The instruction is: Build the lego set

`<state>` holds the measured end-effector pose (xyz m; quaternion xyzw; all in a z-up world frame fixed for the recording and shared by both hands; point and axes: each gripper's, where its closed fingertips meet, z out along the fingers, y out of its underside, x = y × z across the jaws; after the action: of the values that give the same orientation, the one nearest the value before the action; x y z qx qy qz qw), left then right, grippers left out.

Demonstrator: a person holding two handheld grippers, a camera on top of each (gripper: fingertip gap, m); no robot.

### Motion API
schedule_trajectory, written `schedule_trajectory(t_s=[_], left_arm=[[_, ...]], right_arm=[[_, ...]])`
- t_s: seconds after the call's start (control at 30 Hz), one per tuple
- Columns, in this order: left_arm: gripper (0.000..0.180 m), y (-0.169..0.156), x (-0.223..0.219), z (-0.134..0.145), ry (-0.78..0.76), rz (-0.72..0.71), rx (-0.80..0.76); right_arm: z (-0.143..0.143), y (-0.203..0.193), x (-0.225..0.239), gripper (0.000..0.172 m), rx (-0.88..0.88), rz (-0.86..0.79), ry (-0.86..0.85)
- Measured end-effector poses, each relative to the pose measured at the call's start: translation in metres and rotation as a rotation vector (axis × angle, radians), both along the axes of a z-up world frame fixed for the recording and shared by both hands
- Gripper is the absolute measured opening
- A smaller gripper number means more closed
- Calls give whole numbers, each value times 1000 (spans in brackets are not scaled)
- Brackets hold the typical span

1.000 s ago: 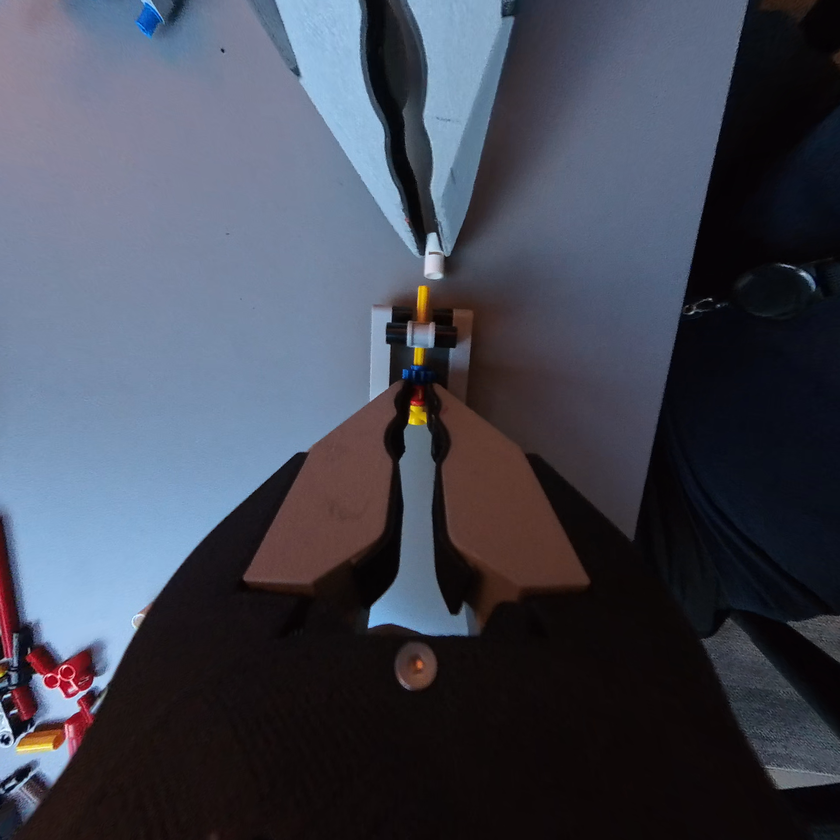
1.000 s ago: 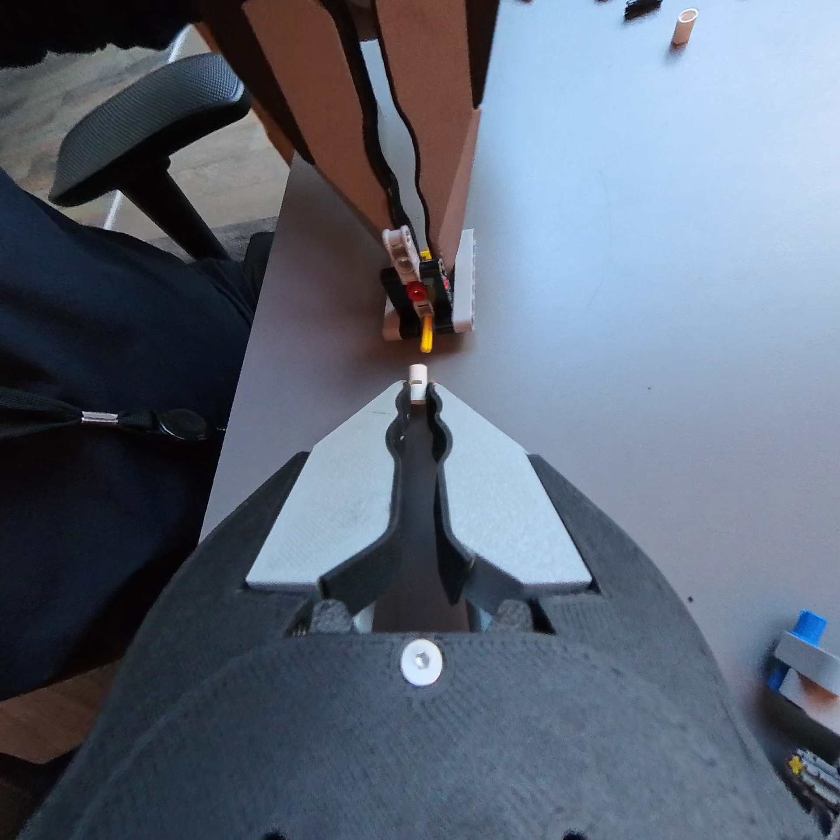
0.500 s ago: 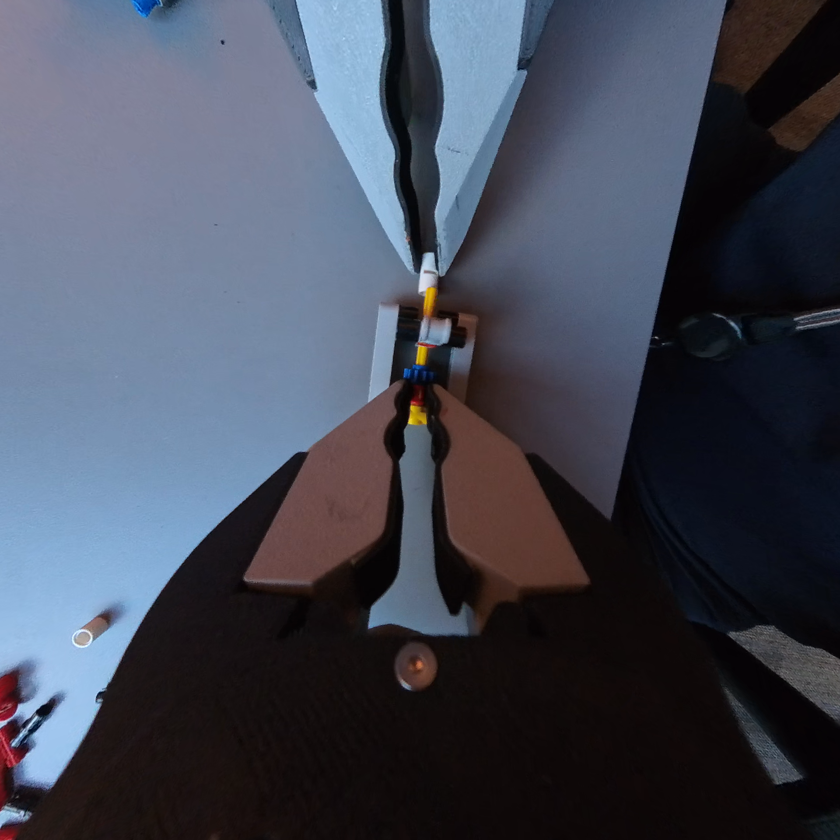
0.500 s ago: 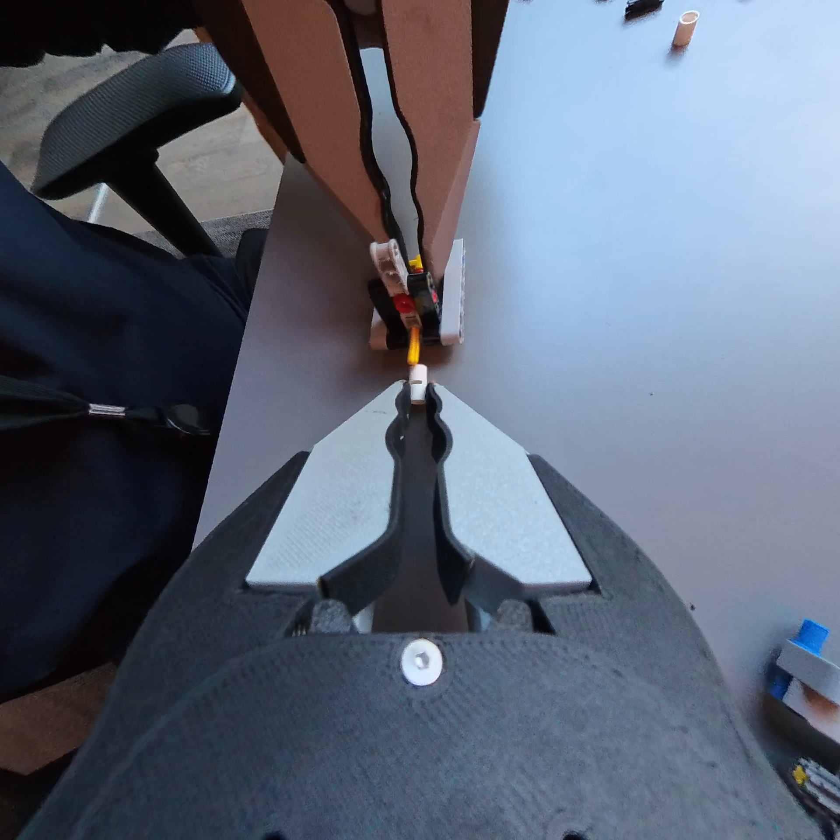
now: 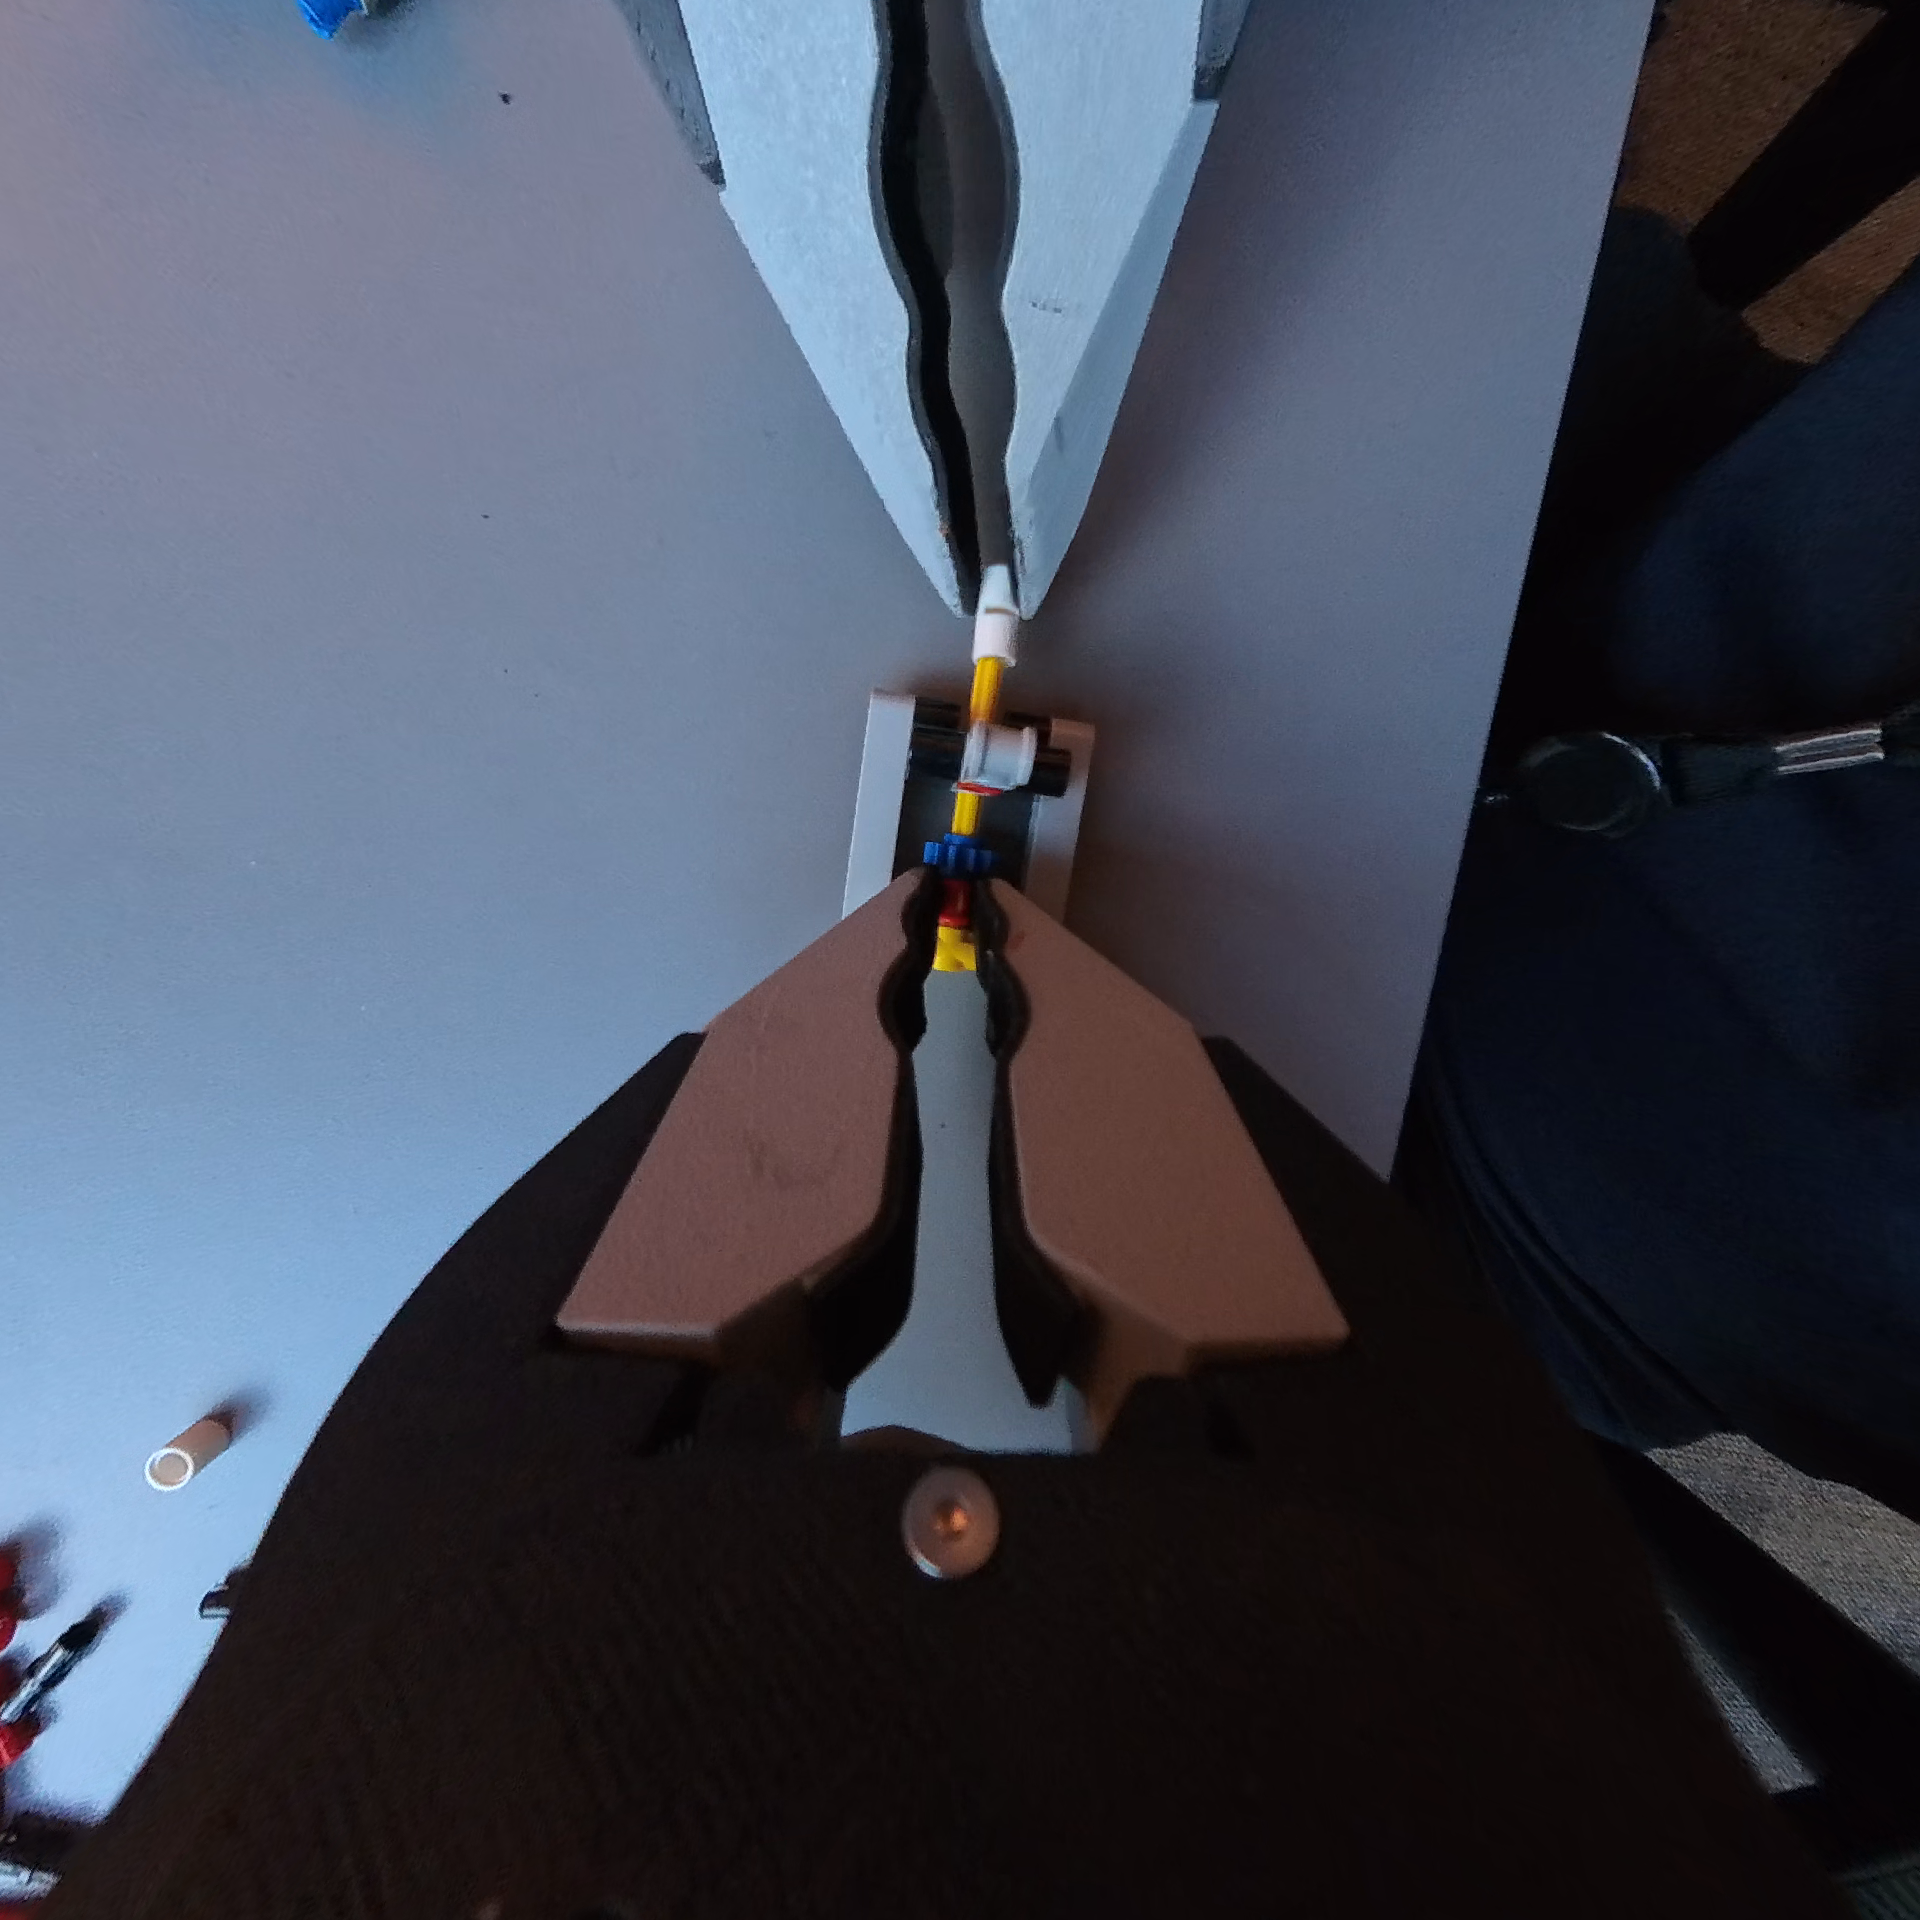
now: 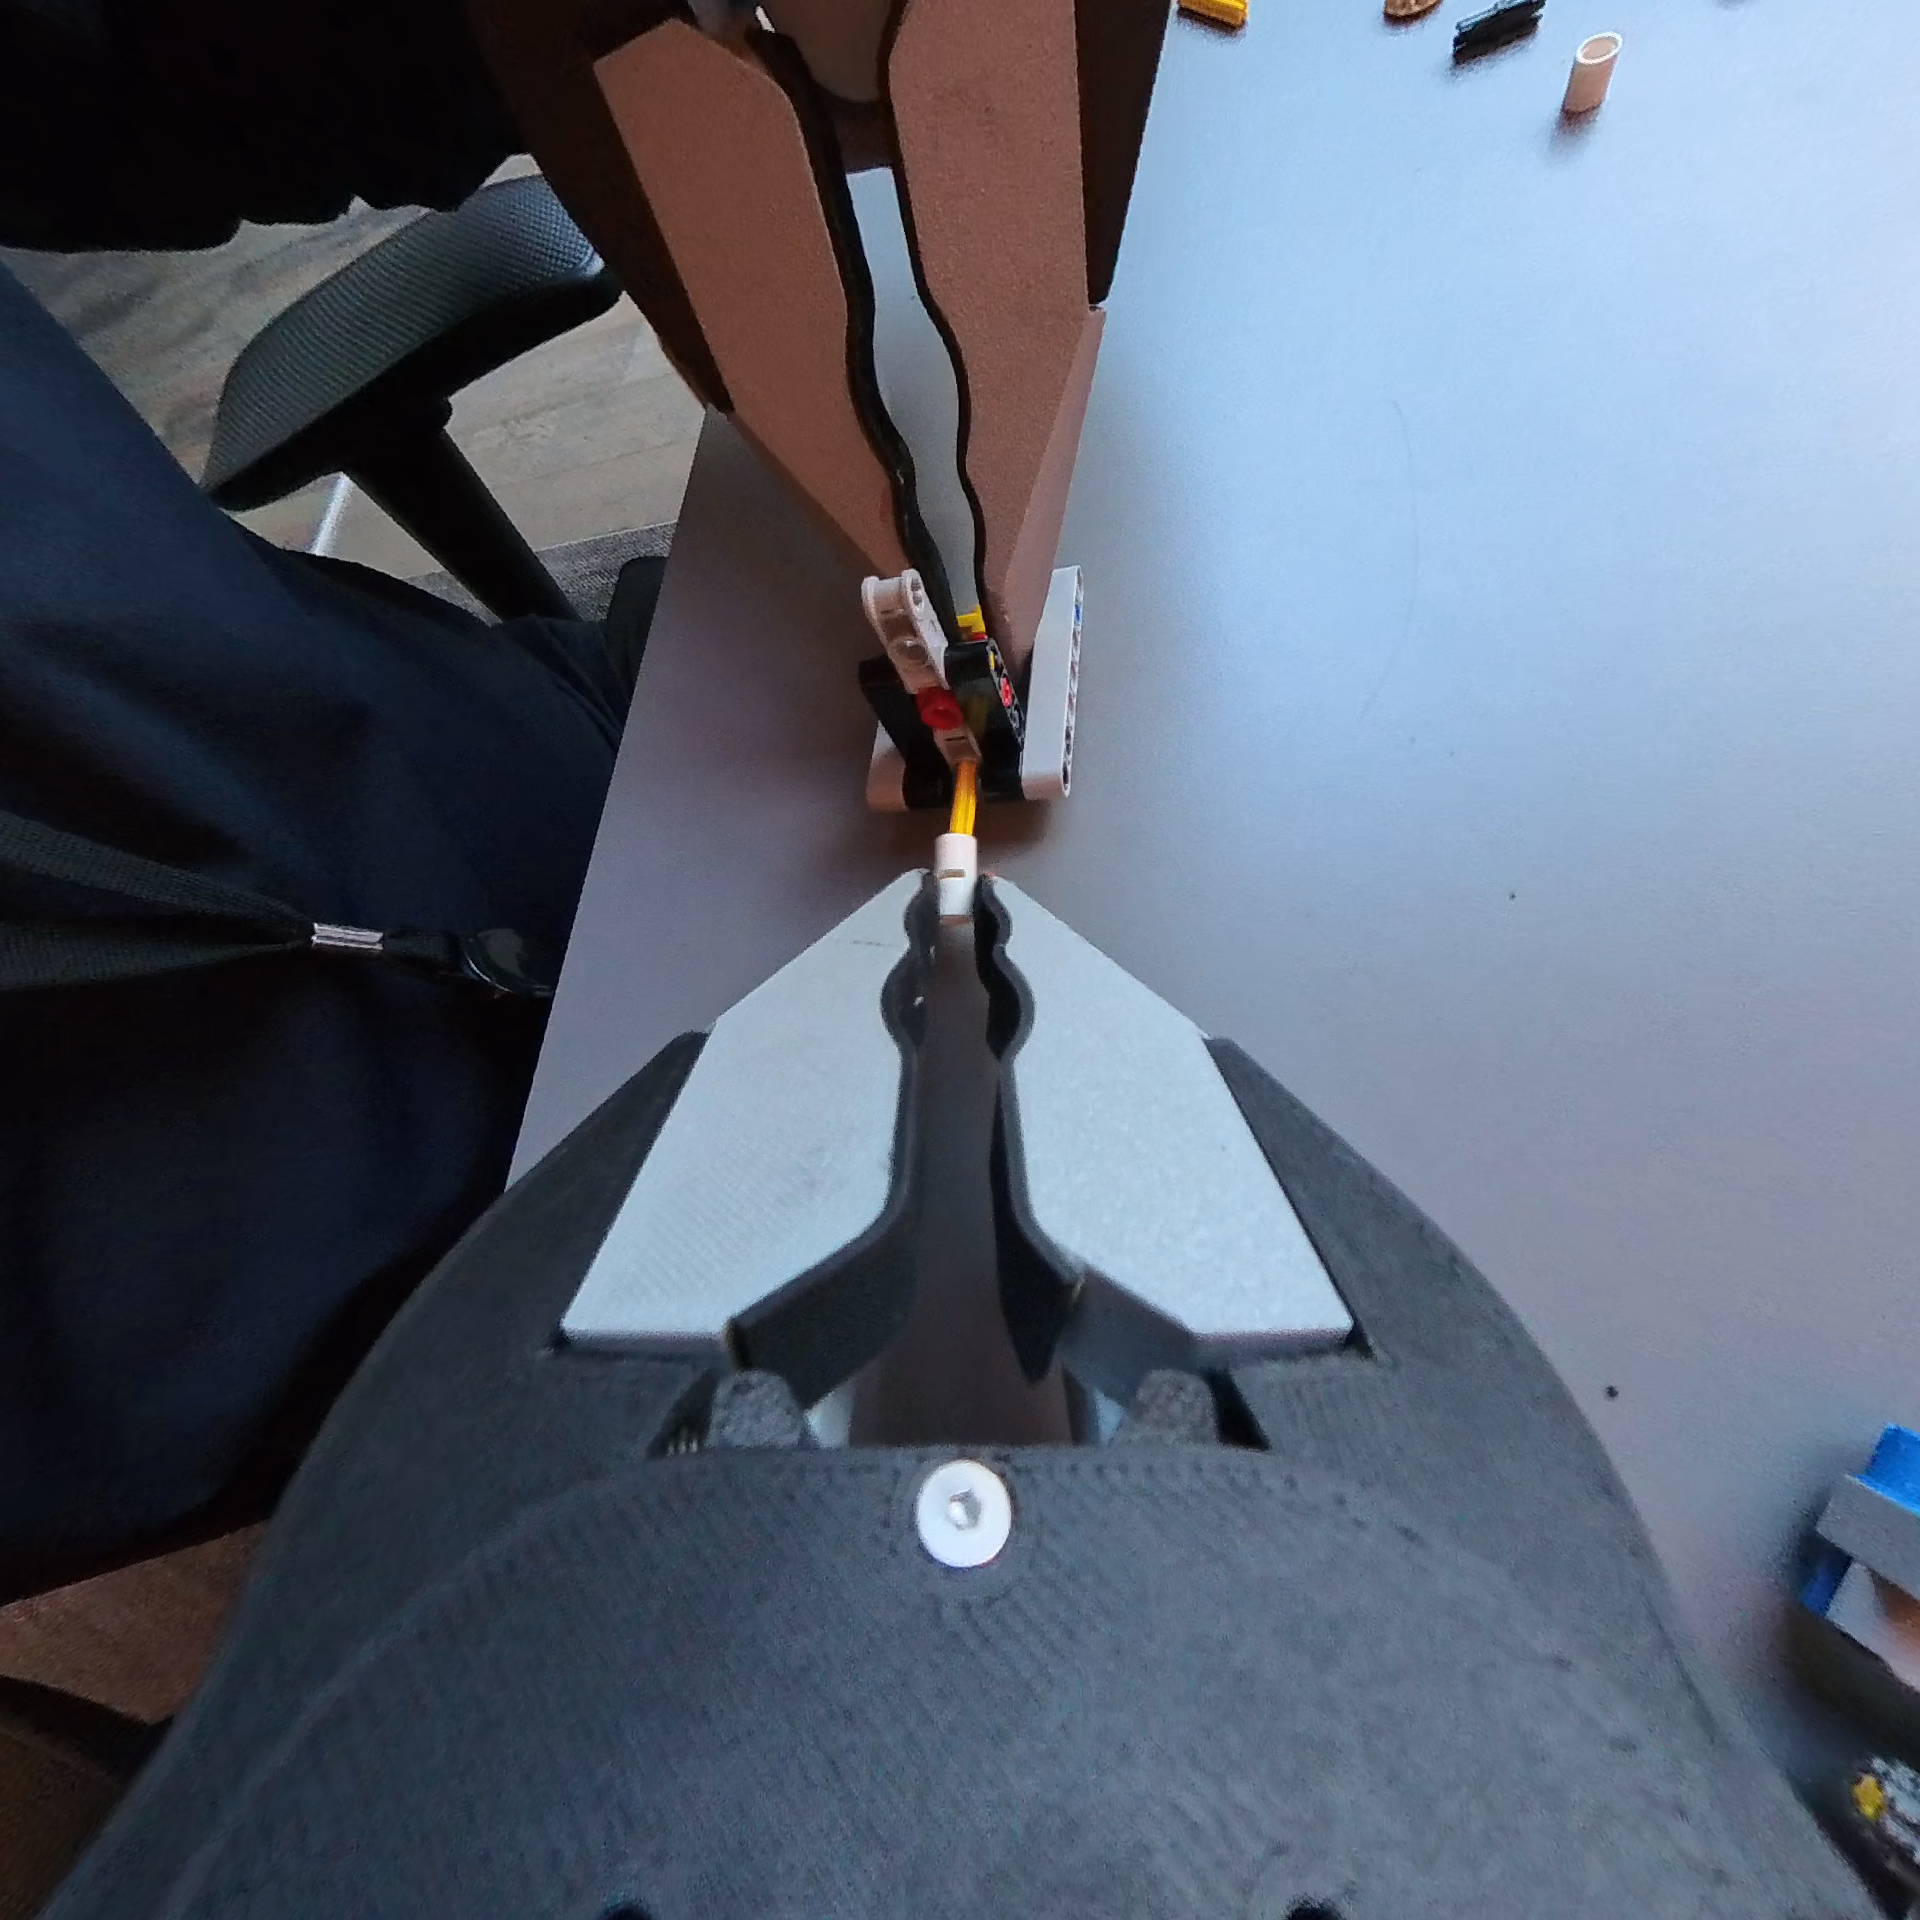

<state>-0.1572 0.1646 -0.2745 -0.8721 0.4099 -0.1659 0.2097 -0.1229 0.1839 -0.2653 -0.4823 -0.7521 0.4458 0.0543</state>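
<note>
My left gripper [image 5: 958,914], with brown fingers, is shut on the near end of a small brick assembly [image 5: 971,800]: a grey frame with black parts, a blue gear and a yellow axle [image 5: 982,686]. My right gripper [image 6: 954,902], with grey fingers, is shut on a small white sleeve [image 6: 954,868]. The sleeve sits on the tip of the yellow axle [image 6: 963,802] that sticks out of the assembly [image 6: 977,707]. The two grippers face each other across the assembly, near the table's edge. The right gripper [image 5: 995,608] also shows in the left wrist view, with the sleeve [image 5: 997,623].
A person in dark clothes sits at the table edge [image 6: 208,831], with an office chair [image 6: 395,343] behind. A tan tube [image 5: 187,1452] and red parts [image 5: 16,1579] lie at the left. Blue and grey parts [image 6: 1870,1548] lie at the right. A tan tube [image 6: 1590,68] lies far off. My hands' fingertips stand some 5 cm from each other.
The right gripper has moved toward the assembly; the white sleeve, a gap away from the yellow axle a second ago, is now on its tip. The left gripper keeps its hold.
</note>
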Motion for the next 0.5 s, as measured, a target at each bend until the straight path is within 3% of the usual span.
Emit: schedule_trajectory(t_s=[0.27, 0.5], left_arm=[[4, 0, 1, 0, 19, 7, 0], [3, 0, 19, 0, 2, -16, -11]], right_arm=[[0, 0, -2, 4, 10, -11, 0], [-3, -9, -1, 3, 219, 42, 31]])
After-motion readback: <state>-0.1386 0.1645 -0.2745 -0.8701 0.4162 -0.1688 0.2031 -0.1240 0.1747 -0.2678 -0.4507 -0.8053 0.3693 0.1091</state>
